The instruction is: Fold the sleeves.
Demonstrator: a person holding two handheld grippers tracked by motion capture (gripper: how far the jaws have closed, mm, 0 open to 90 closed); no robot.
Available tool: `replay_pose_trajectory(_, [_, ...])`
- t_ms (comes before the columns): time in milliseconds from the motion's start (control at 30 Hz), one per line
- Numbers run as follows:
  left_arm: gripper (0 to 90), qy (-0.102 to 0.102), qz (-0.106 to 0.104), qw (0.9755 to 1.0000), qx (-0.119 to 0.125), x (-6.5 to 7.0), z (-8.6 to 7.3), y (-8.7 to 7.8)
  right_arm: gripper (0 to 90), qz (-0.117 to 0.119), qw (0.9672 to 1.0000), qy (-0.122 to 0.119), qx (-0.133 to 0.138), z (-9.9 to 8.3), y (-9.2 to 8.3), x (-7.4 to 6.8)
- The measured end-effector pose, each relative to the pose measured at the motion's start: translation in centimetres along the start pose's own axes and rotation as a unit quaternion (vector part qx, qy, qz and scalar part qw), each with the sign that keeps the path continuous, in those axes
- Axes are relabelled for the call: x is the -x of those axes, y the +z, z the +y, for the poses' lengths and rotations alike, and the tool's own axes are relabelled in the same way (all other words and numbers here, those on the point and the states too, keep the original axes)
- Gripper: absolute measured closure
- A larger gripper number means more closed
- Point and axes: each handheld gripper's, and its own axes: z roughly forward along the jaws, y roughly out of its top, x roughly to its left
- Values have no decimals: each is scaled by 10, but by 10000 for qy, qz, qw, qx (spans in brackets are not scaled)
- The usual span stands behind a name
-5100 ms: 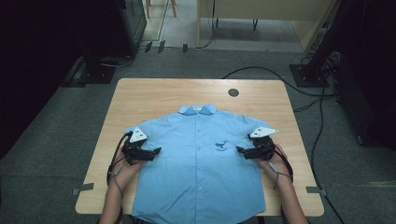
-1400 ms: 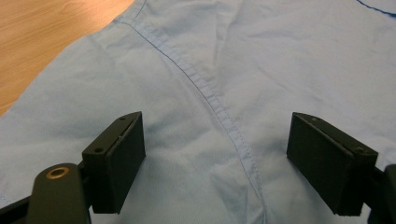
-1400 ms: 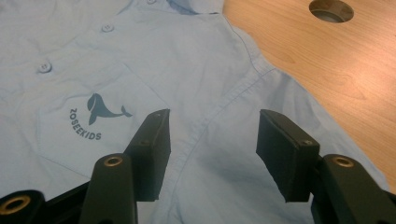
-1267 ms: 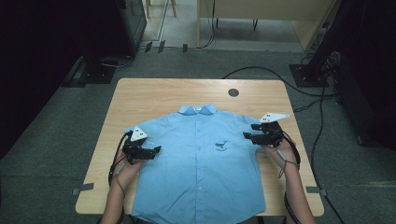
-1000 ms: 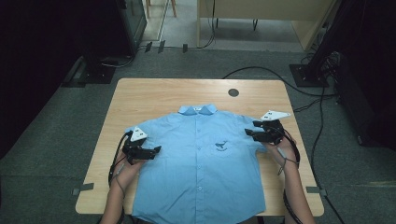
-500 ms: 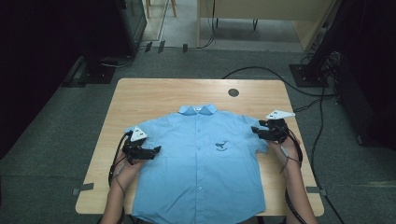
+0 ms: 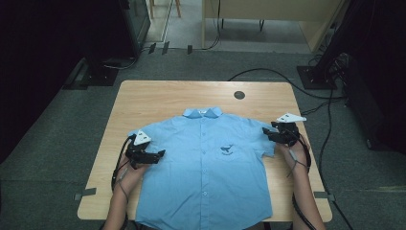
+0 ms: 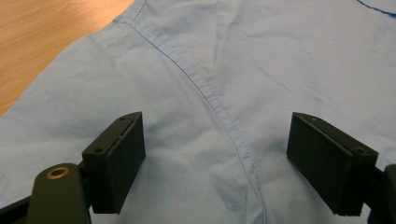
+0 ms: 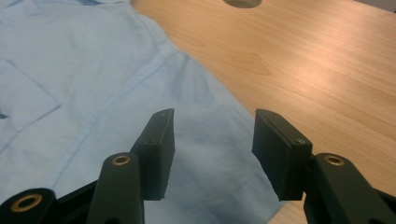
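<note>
A light-blue short-sleeved shirt (image 7: 210, 167) lies flat and face up on the wooden table (image 7: 158, 98), collar toward the far edge, hem reaching the near edge. My left gripper (image 8: 217, 163) rests over the shirt's left sleeve seam with its jaws spread wide and nothing pinched between them. My right gripper (image 9: 212, 149) sits at the outer edge of the other sleeve, jaws partly apart over the cloth, which I cannot see them pressing. A round cable hole (image 7: 239, 95) in the tabletop lies beyond the collar, well apart from both tools. Bare wood runs on both sides of the shirt and along the far edge, leaving me room there. Black cables (image 7: 330, 124) trail across the grey floor off the table's right side, and a dark cabinet (image 7: 110, 43) stands past its far left corner.
</note>
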Motion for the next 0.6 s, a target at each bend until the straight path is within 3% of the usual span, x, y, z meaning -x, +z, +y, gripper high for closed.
replay_pose_trajectory(233, [193, -4, 5, 10000, 1, 0, 0, 0, 478, -31, 10000, 5, 57, -6, 2, 8])
replay_pose_trajectory(267, [193, -4, 5, 10000, 1, 0, 0, 0, 478, 61, 9999, 20, 144, -9, 4, 11])
replay_pose_trajectory(500, [193, -5, 9, 10000, 2, 0, 0, 0, 456, 60, 9998, 114, 155, -13, 4, 16])
replay_pose_trajectory(533, [193, -4, 9, 10000, 1, 0, 0, 0, 446, 172, 9996, 185, 154, -15, 5, 20])
replay_pose_trajectory(600, [193, -4, 12, 10000, 5, 0, 0, 0, 432, 175, 9996, 200, 133, -16, 5, 21])
